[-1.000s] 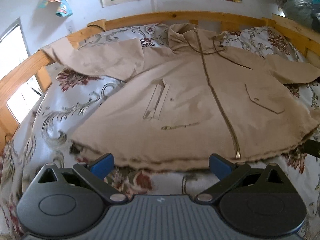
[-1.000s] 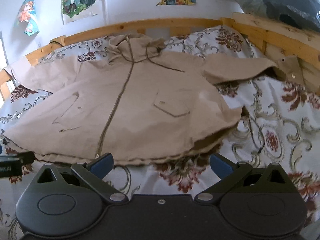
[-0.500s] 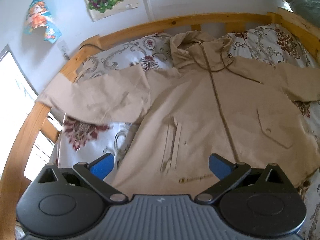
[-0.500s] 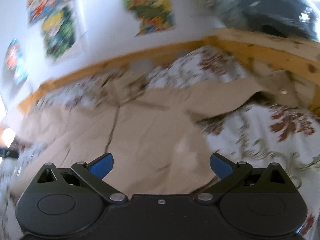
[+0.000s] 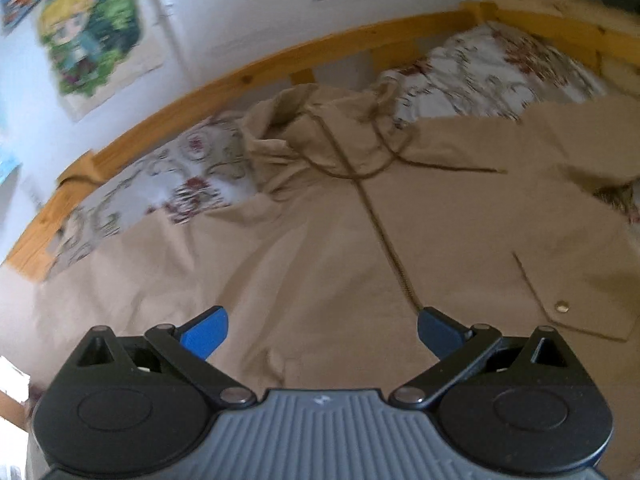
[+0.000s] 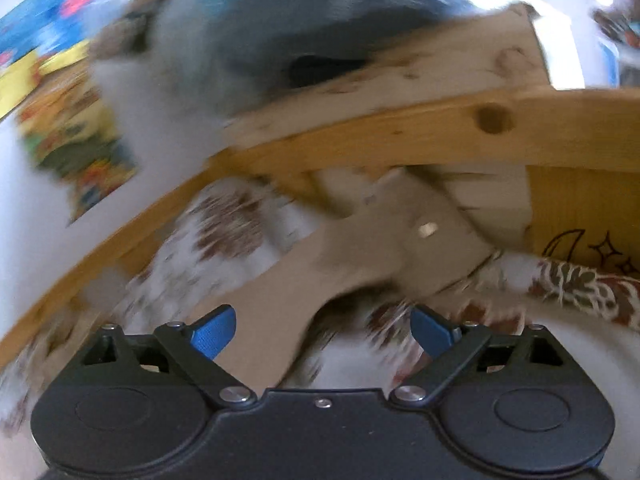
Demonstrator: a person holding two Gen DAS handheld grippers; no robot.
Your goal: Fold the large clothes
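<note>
On the floral-sheeted wooden bed (image 5: 500, 60), a beige zip-up hooded jacket (image 5: 320, 240) is approached.
Sleeve cuff (image 6: 420, 240) should be pinched near its edge; right gripper (image 6: 324, 330) is closing, nothing clamped; left gripper (image 5: 322, 330) is held apart.

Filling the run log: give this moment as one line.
left gripper: open, over beige zip-up hooded jacket | right gripper: closing, empty, facing jacket sleeve cuff | jacket unfolded

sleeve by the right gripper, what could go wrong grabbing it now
1. The sleeve runs up against the wooden rail, so the right gripper, jaws closing with nothing between them, might knock the wood.
2. That view is blurred, so it could pinch the floral sheet too.
3. The drawcord lies loose across the jacket and may tangle in a fold.
</note>
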